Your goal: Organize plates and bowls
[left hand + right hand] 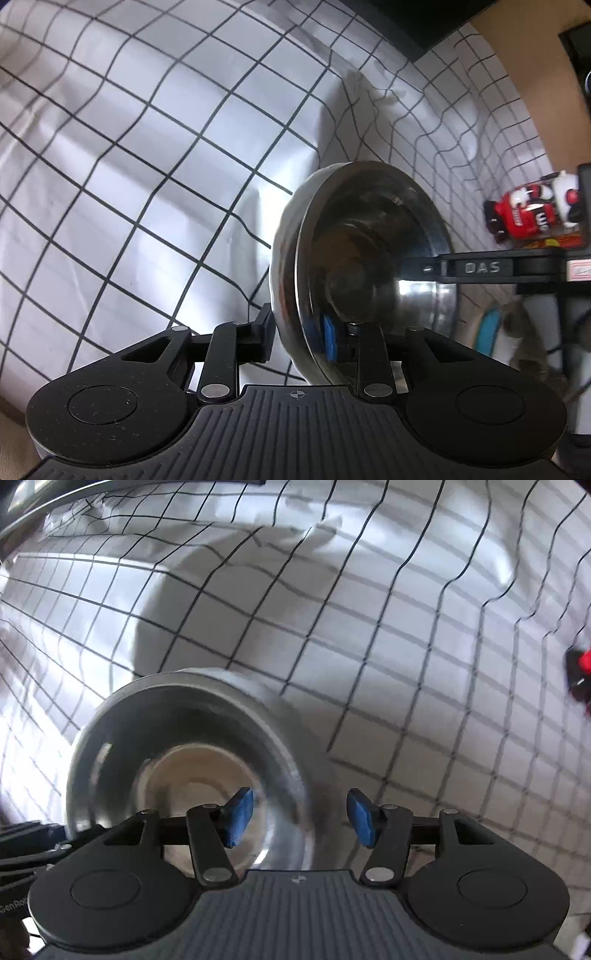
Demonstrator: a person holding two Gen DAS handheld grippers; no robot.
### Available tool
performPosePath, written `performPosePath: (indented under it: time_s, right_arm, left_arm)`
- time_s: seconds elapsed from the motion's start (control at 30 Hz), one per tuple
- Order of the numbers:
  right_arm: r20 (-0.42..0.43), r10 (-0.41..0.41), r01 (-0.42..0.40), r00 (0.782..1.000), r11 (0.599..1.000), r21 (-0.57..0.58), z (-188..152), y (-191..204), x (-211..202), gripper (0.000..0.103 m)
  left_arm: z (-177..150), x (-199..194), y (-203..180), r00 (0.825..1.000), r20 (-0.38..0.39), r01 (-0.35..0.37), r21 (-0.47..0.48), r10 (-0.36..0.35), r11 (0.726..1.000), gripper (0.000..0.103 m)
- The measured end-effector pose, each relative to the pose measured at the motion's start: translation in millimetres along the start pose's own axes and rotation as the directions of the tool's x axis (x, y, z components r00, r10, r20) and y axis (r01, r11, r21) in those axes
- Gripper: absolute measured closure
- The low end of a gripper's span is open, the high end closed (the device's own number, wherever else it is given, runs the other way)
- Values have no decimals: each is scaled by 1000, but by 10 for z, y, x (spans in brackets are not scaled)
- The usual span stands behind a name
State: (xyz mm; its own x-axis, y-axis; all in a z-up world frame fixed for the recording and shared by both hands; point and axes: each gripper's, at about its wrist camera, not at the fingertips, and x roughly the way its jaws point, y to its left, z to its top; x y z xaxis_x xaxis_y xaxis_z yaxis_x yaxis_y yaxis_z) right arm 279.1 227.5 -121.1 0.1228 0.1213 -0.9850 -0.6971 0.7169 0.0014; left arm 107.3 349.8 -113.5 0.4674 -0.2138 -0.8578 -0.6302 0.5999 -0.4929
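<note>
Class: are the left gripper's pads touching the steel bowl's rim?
Touching. The left wrist view shows the left gripper clamped across the steel bowl rim.

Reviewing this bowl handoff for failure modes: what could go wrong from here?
1. The left gripper pinches only the rim of the tilted steel bowl; it could pivot or slip onto the checked cloth.
2. The right gripper stands open across the wall of the small steel bowl; closing may nudge it instead of gripping it.

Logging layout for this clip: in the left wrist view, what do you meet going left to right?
Checked tablecloth → steel bowl gripped at its rim by the left gripper → black DAS arm → red figurine.
</note>
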Motion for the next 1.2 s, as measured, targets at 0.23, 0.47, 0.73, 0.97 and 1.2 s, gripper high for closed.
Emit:
performPosePath:
  time_s: [0.23,0.47,0.73,0.97,1.2]
  right_arm:
    - [-17,36,-35,999,999,33,-132,88,-20,42]
    - [46,42,-45,998,997,68,-282,132,-69,42]
    - [337,7,-50,942,991,120,-654,-23,-858,43]
    - [577,-201,94,792,973,211,-1078,-525,-1728,34]
    - [483,-229,115,845,960,255,-1421,-1341,-1578,34]
  left_arm:
    - [108,-62,189,997,-62,39,-8,-40,999,74]
    - [245,-40,278,989,-133,67,32,-62,997,74]
    - [396,-567,164,999,-37,45,171,-39,984,80]
    - [430,-899,-532,983,88,127,288,-158,949,79]
    - [-72,-343,-1547,971,-85,239,357,-223,903,79]
